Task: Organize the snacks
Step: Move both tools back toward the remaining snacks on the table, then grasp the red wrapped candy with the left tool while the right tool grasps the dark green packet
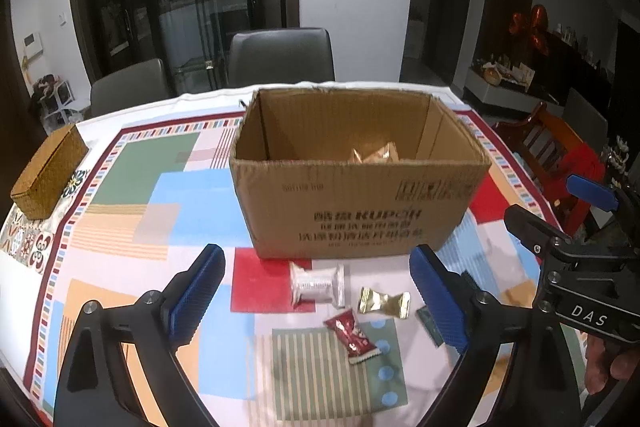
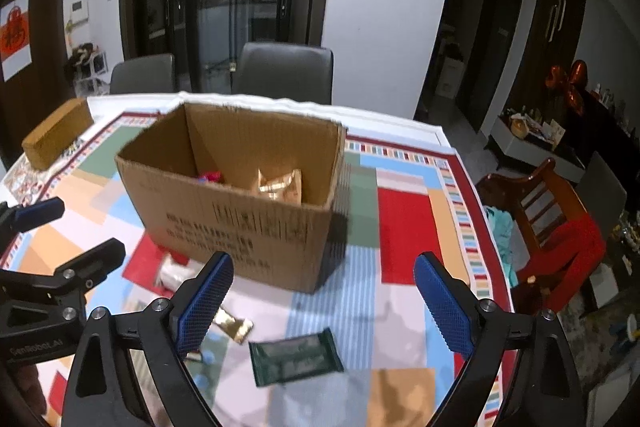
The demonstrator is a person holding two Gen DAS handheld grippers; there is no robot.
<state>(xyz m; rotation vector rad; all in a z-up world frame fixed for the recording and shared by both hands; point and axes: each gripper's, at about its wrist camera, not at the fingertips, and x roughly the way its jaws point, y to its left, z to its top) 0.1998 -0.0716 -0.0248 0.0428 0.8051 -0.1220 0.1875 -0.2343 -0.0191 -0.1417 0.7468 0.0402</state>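
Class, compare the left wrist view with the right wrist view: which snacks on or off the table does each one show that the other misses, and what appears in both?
Only the left wrist view shows the whole red snack packet lying on the tablecloth.

Only the right wrist view shows the whole green wrapper; in the left view only a corner shows. It also shows a red item inside the cardboard box.

Both show the cardboard box, the gold bag inside it, the silver packet, the gold wrapper, the woven box, and both open, empty hand-held grippers: left hand-held gripper, right hand-held gripper.

Snack packets [image 1: 352, 307] on table [image 1: 120, 187] before box [image 1: 360, 203]
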